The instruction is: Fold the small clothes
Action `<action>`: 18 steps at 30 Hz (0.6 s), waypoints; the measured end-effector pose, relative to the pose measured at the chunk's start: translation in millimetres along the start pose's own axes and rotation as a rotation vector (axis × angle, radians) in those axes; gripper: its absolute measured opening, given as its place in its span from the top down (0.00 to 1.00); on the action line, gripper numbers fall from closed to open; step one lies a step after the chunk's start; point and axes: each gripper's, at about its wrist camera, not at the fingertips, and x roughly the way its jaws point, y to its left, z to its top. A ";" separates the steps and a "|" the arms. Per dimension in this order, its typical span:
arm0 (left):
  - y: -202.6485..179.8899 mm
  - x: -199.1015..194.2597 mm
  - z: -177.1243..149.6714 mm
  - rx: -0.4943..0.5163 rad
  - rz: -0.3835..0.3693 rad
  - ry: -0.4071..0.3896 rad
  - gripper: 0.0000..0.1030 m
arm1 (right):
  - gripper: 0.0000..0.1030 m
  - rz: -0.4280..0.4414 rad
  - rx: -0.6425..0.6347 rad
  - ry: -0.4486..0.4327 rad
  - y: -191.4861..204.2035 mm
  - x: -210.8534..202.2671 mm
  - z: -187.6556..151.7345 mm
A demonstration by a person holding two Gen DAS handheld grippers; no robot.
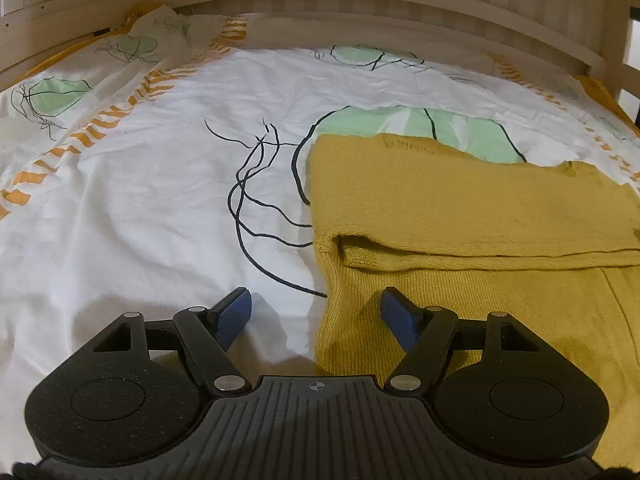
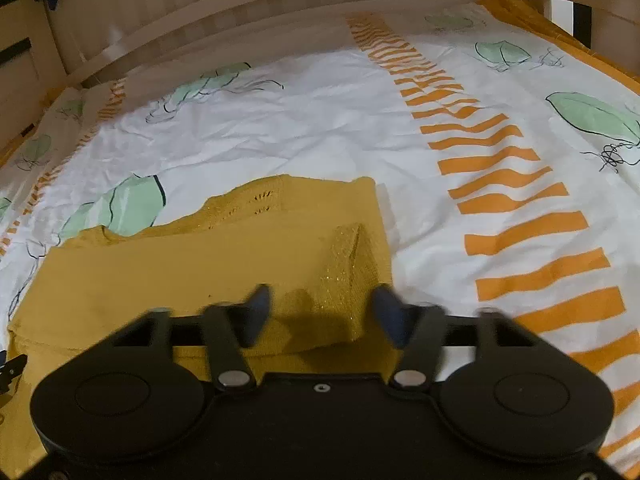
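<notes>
A mustard-yellow knitted garment point(image 1: 472, 216) lies partly folded on the bed, its upper layer doubled over the lower one. My left gripper point(image 1: 316, 308) stands open just above the garment's left edge, with one blue pad over the white cover and the other over the knit, and nothing pinched. In the right wrist view the same garment point(image 2: 192, 264) fills the lower left. A folded sleeve end with a glittery cuff point(image 2: 352, 276) lies between the spread fingers of my right gripper point(image 2: 320, 304), which is open and not pressing on the cloth.
The bed is covered by a white duvet point(image 1: 160, 184) with green leaf prints and orange stripes point(image 2: 520, 216). A pale wooden bed rail point(image 1: 360, 8) runs along the far side. A pillow point(image 1: 132, 48) sits at the far left corner.
</notes>
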 end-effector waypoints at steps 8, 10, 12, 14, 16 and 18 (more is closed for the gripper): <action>-6.2 -3.3 14.1 0.030 0.046 0.118 0.28 | 0.00 0.045 0.003 -0.033 -1.1 -38.1 -11.1; -6.2 -6.5 18.0 0.027 0.054 0.169 0.28 | 0.00 0.058 0.004 -0.037 2.1 -49.8 -16.2; -6.1 -12.5 19.2 0.021 0.072 0.205 0.28 | 0.00 0.074 0.009 -0.043 4.7 -61.5 -22.6; -8.6 -22.8 16.6 0.030 0.101 0.229 0.28 | 0.00 0.090 0.017 -0.044 7.4 -72.5 -30.0; -12.9 -33.2 12.5 0.051 0.121 0.239 0.28 | 0.00 0.108 0.027 -0.040 10.0 -82.4 -38.1; -18.1 -45.6 6.8 0.080 0.138 0.244 0.28 | 0.00 0.123 0.032 -0.033 12.9 -91.7 -47.4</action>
